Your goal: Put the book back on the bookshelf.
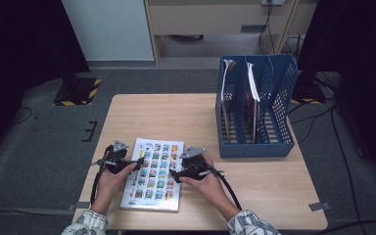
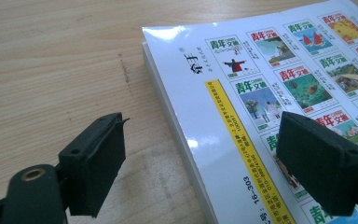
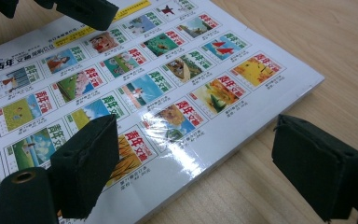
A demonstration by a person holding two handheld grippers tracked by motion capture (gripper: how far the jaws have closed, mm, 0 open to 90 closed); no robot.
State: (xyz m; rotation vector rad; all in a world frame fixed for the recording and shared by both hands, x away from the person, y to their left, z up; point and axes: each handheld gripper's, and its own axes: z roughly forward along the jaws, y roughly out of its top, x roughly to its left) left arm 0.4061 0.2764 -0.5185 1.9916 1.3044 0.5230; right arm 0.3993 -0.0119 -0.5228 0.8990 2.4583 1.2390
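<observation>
At lower centre of the high view, the magazine (image 1: pixel 152 174) is straddled at its side edges by both grippers' fingers (image 2: pixel 95 165), held apart, so it can be gripped.

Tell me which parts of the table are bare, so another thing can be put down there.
The table is bare behind the magazine, left of the blue file rack, and at the near right corner. Crowded: the near edge, where the left gripper and right gripper flank the magazine.
</observation>
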